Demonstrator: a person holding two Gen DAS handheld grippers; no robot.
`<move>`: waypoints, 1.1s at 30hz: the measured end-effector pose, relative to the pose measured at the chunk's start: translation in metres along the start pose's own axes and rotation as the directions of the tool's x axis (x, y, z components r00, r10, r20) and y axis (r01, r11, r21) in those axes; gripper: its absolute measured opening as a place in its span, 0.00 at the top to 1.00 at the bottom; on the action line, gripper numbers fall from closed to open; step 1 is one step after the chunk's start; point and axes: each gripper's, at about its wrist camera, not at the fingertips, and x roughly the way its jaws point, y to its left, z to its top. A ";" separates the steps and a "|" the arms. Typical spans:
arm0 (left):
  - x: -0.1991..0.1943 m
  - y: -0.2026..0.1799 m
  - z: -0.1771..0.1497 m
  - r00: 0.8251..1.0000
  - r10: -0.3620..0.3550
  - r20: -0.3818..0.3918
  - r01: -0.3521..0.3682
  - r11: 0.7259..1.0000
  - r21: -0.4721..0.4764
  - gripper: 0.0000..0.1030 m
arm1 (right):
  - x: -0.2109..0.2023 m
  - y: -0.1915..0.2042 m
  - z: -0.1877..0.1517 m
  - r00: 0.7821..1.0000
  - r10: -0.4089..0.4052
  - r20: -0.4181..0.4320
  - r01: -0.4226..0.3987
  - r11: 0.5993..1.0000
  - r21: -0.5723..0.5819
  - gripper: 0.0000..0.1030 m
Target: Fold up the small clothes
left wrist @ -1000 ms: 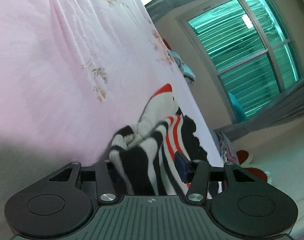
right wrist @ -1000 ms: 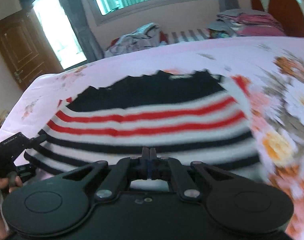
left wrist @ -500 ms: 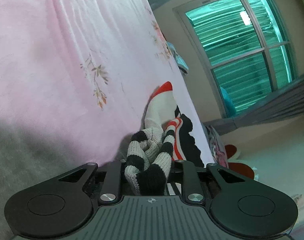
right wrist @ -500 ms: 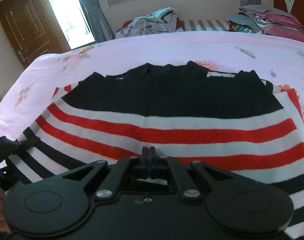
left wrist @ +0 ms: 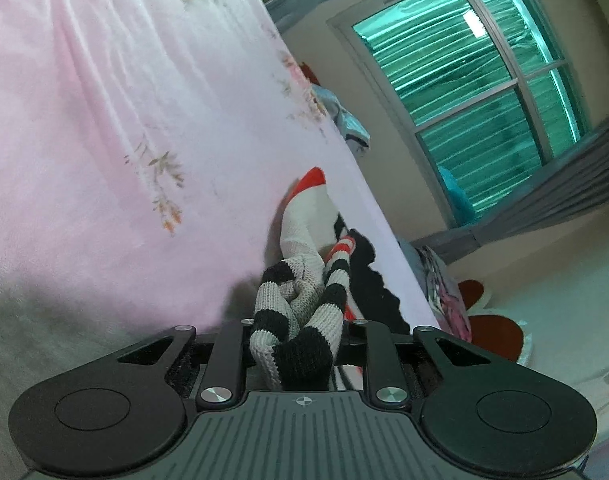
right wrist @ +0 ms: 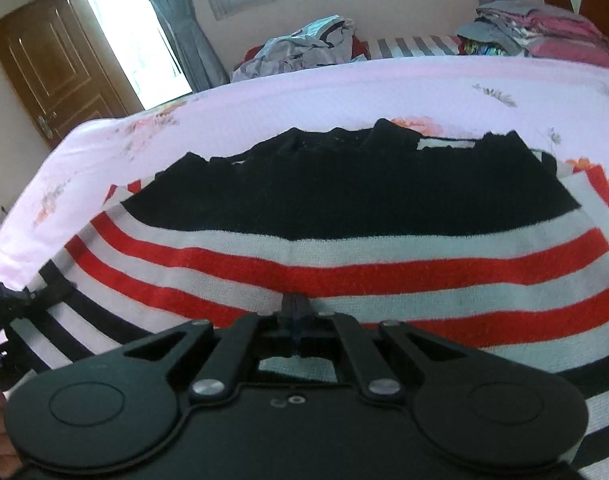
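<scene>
A knitted sweater with black, white and red stripes [right wrist: 344, 248] lies spread on the pink floral bedsheet [right wrist: 344, 88]. My right gripper [right wrist: 294, 308] is shut, its fingertips pressed together on the near edge of the sweater. In the left wrist view, my left gripper [left wrist: 300, 344] is shut on a bunched black-and-white striped corner of the sweater [left wrist: 300, 320]; the fingertips are hidden in the fabric. The left gripper also shows at the left edge of the right wrist view [right wrist: 8, 300], at the sweater's left corner.
The pink sheet [left wrist: 104, 120] fills the left wrist view. Beyond the bed's far edge lie a heap of grey clothes [right wrist: 304, 48] and a stack of folded clothes [right wrist: 536, 28]. A wooden door [right wrist: 52, 68] and windows [left wrist: 484, 80] stand behind.
My left gripper has closed on the sweater's striped corner and bunched it. My right gripper has stayed shut and come closer over the sweater, which now fills more of its view.
</scene>
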 end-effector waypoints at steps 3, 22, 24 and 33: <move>-0.010 -0.032 -0.002 0.999 -0.001 0.032 -0.002 0.997 0.083 0.81 | 0.000 -0.006 0.001 0.999 0.035 -0.002 -0.035 0.999 -0.002 1.00; 0.053 -0.277 -0.178 0.944 0.128 -0.306 0.114 0.741 0.661 0.81 | -0.179 -0.181 -0.027 0.962 -0.120 0.244 0.038 0.948 0.317 0.96; 0.079 -0.279 -0.212 0.898 0.260 -0.355 0.080 0.696 0.713 0.79 | -0.188 -0.199 -0.034 0.970 -0.110 0.218 0.028 0.938 0.347 0.92; 0.009 -0.295 -0.187 0.921 0.120 -0.370 0.203 0.663 0.720 0.20 | -0.191 -0.215 -0.048 0.981 0.019 0.195 -0.098 0.910 0.402 0.66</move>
